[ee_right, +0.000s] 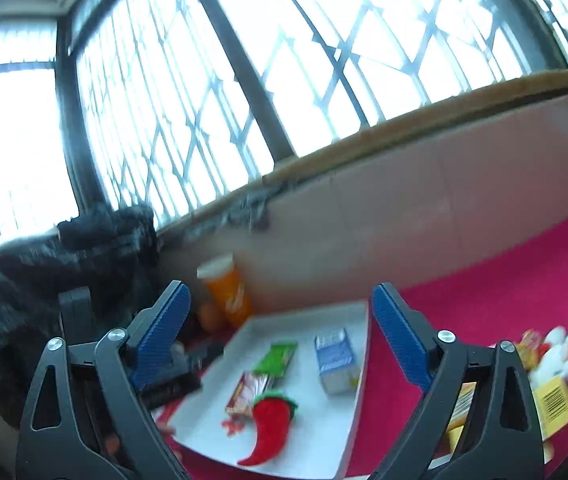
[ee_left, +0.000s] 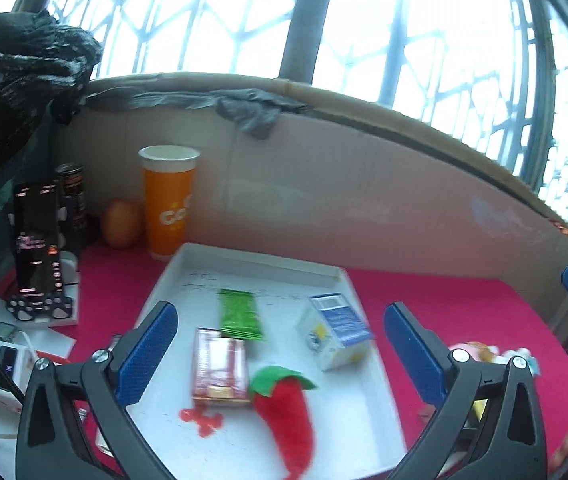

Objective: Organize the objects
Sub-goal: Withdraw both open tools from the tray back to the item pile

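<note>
A tall barred window (ee_left: pixel 212 20) fills the room's far side, bright and washed out. Below it a long brown cardboard wall (ee_left: pixel 363 184) closes the back edge of the bench, with grey tape (ee_left: pixel 252 112) draped over its top rim. The bench itself wears a magenta felt cover (ee_left: pixel 463 304), which lies bare to the right of the tray up to the cardboard.

On the felt sits a shallow white rectangular tray (ee_left: pixel 268 264), its raised rim running close to the back wall at the left corner. Inside it lie 4 things, apart from the rim: a white and blue carton (ee_left: pixel 335 332) tipped on its side toward the right wall, a red plush chilli with a green cap (ee_left: pixel 284 408) nearest the camera, a reddish flat packet (ee_left: pixel 220 368) just left of the chilli, and a green foil sachet (ee_left: pixel 240 314) whose near end overlaps the packet.

Behind the tray's left corner an orange paper cup with a white lid (ee_left: pixel 170 204) stands upright, a brownish round fruit (ee_left: pixel 122 224) beside it. A black phone on a stand (ee_left: pixel 38 240) crowds the left edge.

The left gripper (ee_left: pixel 280 352) hangs above the tray, jaws wide, nothing between them. The right gripper (ee_right: pixel 280 336) is likewise spread wide and empty; yellow boxes (ee_right: pixel 555 404) lie on the felt at its right.
</note>
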Available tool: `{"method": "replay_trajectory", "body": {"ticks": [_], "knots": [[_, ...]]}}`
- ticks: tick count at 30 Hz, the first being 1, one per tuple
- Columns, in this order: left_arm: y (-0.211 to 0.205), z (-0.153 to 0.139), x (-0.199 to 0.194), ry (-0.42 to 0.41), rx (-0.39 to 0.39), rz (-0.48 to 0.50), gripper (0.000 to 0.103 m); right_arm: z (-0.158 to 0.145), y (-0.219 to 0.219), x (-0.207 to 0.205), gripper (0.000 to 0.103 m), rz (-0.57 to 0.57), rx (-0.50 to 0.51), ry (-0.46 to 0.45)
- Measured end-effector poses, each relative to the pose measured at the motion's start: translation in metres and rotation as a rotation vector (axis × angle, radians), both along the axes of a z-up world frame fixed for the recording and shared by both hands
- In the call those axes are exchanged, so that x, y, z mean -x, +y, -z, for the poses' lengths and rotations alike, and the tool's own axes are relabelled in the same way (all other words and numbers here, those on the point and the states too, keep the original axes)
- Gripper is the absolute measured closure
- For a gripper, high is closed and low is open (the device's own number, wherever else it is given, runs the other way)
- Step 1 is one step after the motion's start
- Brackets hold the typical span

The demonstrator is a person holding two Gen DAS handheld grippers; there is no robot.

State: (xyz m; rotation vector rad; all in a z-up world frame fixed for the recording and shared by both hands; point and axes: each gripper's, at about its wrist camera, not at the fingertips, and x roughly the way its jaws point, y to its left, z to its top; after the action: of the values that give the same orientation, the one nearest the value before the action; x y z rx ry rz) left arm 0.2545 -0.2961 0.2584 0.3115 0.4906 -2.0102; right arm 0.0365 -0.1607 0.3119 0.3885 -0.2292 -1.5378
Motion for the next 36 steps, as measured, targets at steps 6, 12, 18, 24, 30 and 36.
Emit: {"method": "replay_trajectory", "body": {"ticks": [6,12,18,24,30,36], "knots": [[0.042,0.000,0.028,0.005,0.023,0.183,0.000,-0.021,0.047,0.038,0.000,0.124,0.031,0.054],[0.076,0.027,0.088,-0.244,0.050,0.521,0.000,-0.001,0.076,0.079,0.000,0.161,-0.008,0.024],[0.086,0.068,0.142,-0.445,-0.010,0.731,0.000,0.027,0.104,0.122,0.000,0.218,-0.060,-0.052],[0.086,0.090,0.176,-0.567,-0.082,0.797,0.000,0.033,0.121,0.144,0.000,0.240,-0.051,-0.099],[0.087,0.107,0.190,-0.583,-0.205,0.843,0.000,0.040,0.128,0.154,0.000,0.231,-0.067,-0.132],[0.117,0.109,0.177,-0.511,-0.251,0.910,0.003,0.052,0.126,0.159,0.000,0.186,-0.119,-0.148]]}}
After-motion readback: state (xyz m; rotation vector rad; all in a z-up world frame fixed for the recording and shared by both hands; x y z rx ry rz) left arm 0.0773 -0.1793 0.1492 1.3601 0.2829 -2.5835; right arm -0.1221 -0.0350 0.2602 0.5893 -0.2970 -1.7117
